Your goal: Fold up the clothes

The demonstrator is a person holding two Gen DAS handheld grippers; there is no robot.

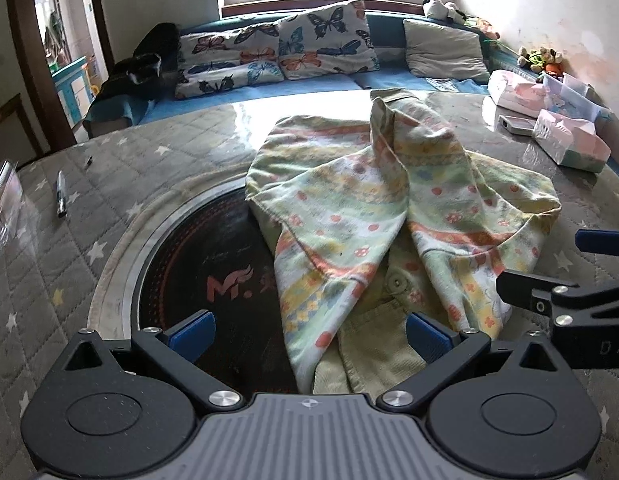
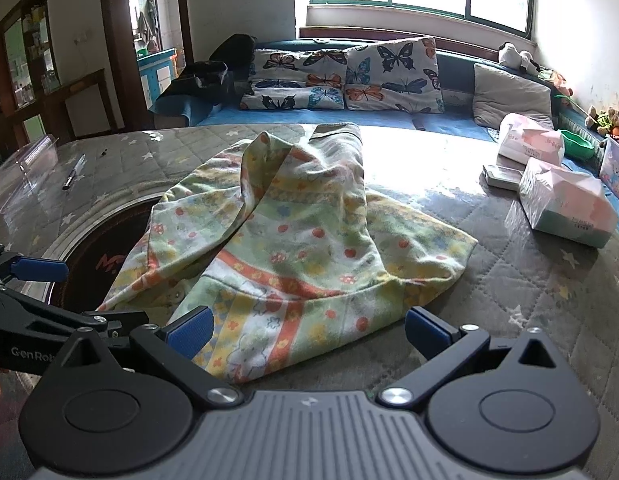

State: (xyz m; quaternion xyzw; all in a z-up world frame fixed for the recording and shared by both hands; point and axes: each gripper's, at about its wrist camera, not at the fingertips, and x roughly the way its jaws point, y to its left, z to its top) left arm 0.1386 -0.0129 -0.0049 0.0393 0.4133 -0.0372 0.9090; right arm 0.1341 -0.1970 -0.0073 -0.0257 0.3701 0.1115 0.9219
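Observation:
A pale green child's garment (image 1: 373, 216) with orange, yellow and blue print lies crumpled on the quilted table cover, its sleeves folded over the middle and a button showing. It also shows in the right wrist view (image 2: 293, 232). My left gripper (image 1: 309, 334) is open, its blue pads on either side of the garment's near hem, holding nothing. My right gripper (image 2: 307, 330) is open at the garment's near right edge, also empty. The right gripper's fingers (image 1: 549, 296) show at the right of the left wrist view, and the left gripper's fingers (image 2: 41, 270) at the left of the right wrist view.
A round black hotplate (image 1: 205, 264) is set in the table, partly under the garment. A pen (image 1: 61, 198) and a clear plastic box (image 2: 25, 168) lie at the left. Tissue packs (image 2: 565, 208) and a small box (image 1: 517, 124) sit at the right. A sofa with butterfly cushions (image 2: 345, 76) stands behind.

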